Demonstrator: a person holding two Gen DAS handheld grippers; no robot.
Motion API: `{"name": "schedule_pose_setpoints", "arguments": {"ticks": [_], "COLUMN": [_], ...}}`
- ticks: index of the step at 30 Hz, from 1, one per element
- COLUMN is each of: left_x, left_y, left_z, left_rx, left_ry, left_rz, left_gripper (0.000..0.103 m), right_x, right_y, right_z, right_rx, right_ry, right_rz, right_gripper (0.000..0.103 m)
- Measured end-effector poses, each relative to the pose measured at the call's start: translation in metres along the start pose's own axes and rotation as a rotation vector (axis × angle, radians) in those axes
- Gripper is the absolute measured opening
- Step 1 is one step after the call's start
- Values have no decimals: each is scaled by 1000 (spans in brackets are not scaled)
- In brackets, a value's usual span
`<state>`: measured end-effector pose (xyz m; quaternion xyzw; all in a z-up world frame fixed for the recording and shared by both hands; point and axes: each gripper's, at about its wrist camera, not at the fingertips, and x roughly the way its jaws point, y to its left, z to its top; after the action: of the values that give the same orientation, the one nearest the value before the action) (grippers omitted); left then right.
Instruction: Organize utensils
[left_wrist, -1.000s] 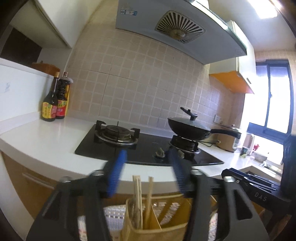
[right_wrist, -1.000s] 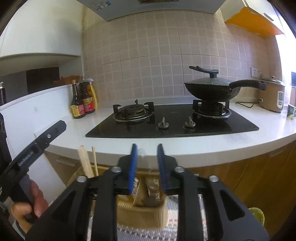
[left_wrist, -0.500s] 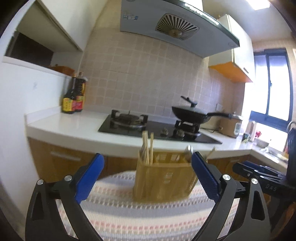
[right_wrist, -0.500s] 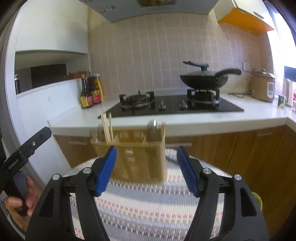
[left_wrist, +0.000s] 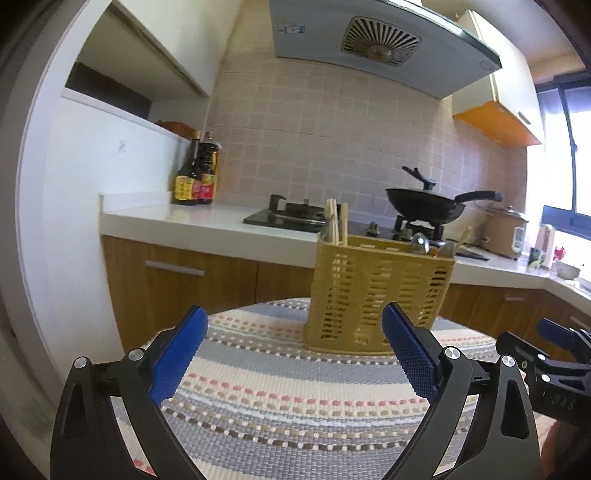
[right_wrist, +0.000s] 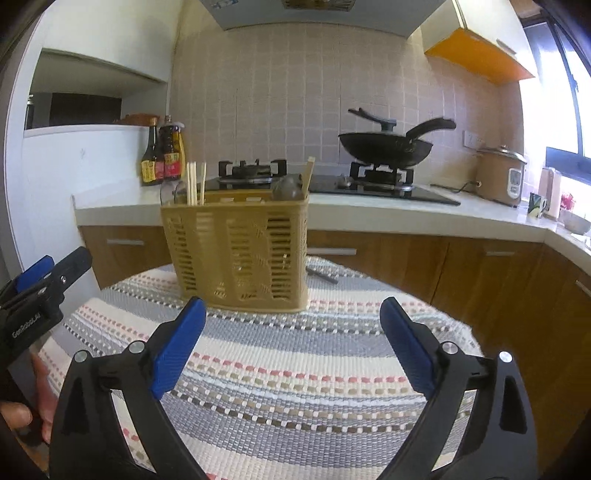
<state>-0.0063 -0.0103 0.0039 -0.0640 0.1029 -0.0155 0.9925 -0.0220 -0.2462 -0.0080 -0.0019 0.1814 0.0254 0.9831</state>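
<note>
A round table (left_wrist: 295, 406) covered with a woven striped mat stands in a kitchen with a tiled wall, wooden cabinets, a white worktop (right_wrist: 369, 214) and a black two-burner stove (right_wrist: 369, 188). One tan slatted basket (right_wrist: 236, 254) stands upright on the mat toward its far side, holding three wooden chopsticks (right_wrist: 194, 182) at its left end, a metal spoon (right_wrist: 288, 186) and another wooden stick toward the right; one dark utensil (right_wrist: 321, 275) lies flat on the mat just behind the basket's right corner. Two sauce bottles (left_wrist: 195, 177) stand together at the worktop's left end, one lidded wok (left_wrist: 424, 206) sits on the right burner, and one rice cooker (right_wrist: 500, 175) stands farther right. A second ago both grippers hung right over the basket with their fingers nearer together; now both sit lower and back from it, near the mat. The left gripper (left_wrist: 295, 345) has its fingers spread wide and empty. The right gripper (right_wrist: 293, 338) is opening, its fingers apart with nothing between them.
</note>
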Motion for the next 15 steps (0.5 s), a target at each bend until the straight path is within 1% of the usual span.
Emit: {"name": "schedule_pose_setpoints", "arguments": {"ticks": [3, 5, 7, 10, 15], "left_x": [2, 2, 3, 2, 3], "left_y": [-2, -4, -9, -15, -19], "left_z": [-1, -3, -2, -4, -4], "left_rx": [19, 35, 55, 87, 100], "left_ry": [9, 4, 7, 11, 20], "left_rz": [0, 11, 13, 14, 18], "left_gripper": [93, 94, 94, 94, 95], "right_x": [10, 10, 13, 12, 12], "right_y": [-2, -5, -8, -10, -8], "right_z": [-2, -2, -2, -3, -3], "right_rx": [4, 20, 35, 42, 30], "right_ry": [28, 16, 32, 23, 27], "right_rz": [12, 2, 6, -5, -11], "right_gripper": [91, 91, 91, 91, 91]}}
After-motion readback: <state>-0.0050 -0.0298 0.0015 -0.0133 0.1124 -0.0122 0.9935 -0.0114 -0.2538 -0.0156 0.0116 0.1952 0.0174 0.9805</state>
